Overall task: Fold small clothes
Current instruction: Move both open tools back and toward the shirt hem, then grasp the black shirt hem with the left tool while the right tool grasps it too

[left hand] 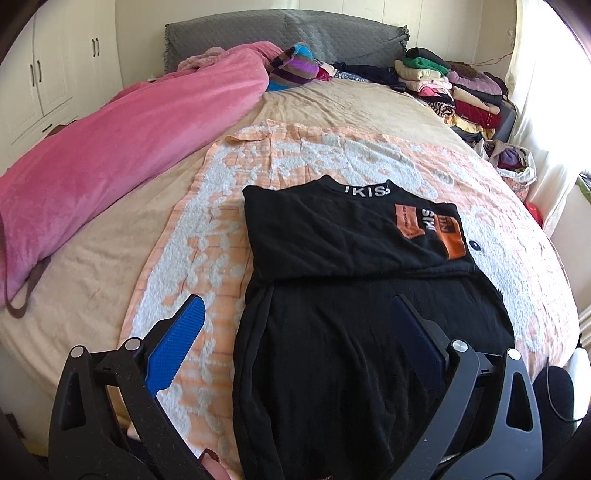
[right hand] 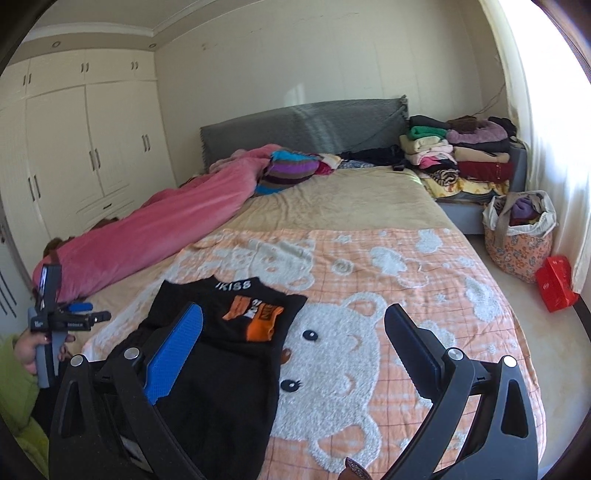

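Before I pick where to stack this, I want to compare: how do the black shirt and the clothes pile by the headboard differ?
The black shirt is a single garment, partly folded, lying flat on the bear blanket near the open claws. The clothes pile is many multicoloured folded garments stacked high in the far corner. Both rest on the bed.

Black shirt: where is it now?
The black shirt lies partly folded on the orange bear blanket, near the bed's foot, between both views' open fingers.

We see shirt (left hand: 332,295) lying on towel blanket (left hand: 295,155), blanket on bed (left hand: 332,107). Rolled quilt (left hand: 110,155) left of shirt. Clothes stack (left hand: 443,85) far right, beside headboard (left hand: 277,33). Bag (right hand: 517,232) on floor right of bed.
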Demonstrator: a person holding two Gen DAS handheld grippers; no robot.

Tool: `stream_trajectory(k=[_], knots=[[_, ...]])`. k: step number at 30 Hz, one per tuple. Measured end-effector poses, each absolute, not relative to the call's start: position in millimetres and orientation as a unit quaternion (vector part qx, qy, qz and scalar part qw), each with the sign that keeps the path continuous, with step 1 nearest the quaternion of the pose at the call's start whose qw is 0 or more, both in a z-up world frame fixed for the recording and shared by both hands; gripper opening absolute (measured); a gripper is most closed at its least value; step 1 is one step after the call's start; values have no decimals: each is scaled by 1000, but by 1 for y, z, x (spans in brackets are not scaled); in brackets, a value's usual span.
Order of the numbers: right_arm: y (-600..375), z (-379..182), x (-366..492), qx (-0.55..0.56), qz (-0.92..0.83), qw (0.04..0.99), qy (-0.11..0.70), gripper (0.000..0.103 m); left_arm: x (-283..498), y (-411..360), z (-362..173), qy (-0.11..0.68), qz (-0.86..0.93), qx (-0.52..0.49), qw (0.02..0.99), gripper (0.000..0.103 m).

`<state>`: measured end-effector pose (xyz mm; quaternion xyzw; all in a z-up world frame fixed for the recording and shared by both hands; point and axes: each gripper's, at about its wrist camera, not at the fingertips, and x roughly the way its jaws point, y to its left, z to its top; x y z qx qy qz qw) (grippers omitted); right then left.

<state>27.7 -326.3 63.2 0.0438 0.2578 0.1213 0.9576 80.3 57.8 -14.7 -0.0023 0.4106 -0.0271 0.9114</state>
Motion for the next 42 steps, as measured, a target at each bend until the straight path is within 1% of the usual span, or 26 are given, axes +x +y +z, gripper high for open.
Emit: stream_trajectory(k=[13, 19, 24, 29, 33, 42], knots=[[-270, 23, 7, 5, 190, 932, 309, 98, 61, 55, -22, 423, -12, 24, 906, 93], [-243, -2, 3, -17, 207, 916, 343, 98, 55, 57, -24, 426, -10, 31, 904, 93], [-226, -22, 0, -15, 222, 901, 372, 98, 49, 59, -28, 429, -8, 39, 902, 93], [-218, -36, -3, -27, 219, 895, 387, 98, 43, 62, -33, 436, -7, 46, 899, 93], [-217, -52, -2, -21, 209, 886, 414, 98, 42, 63, -47, 455, 1, 64, 888, 93], [-214, -80, 3, -14, 189, 868, 458, 98, 43, 80, -84, 521, 11, 50, 852, 93]])
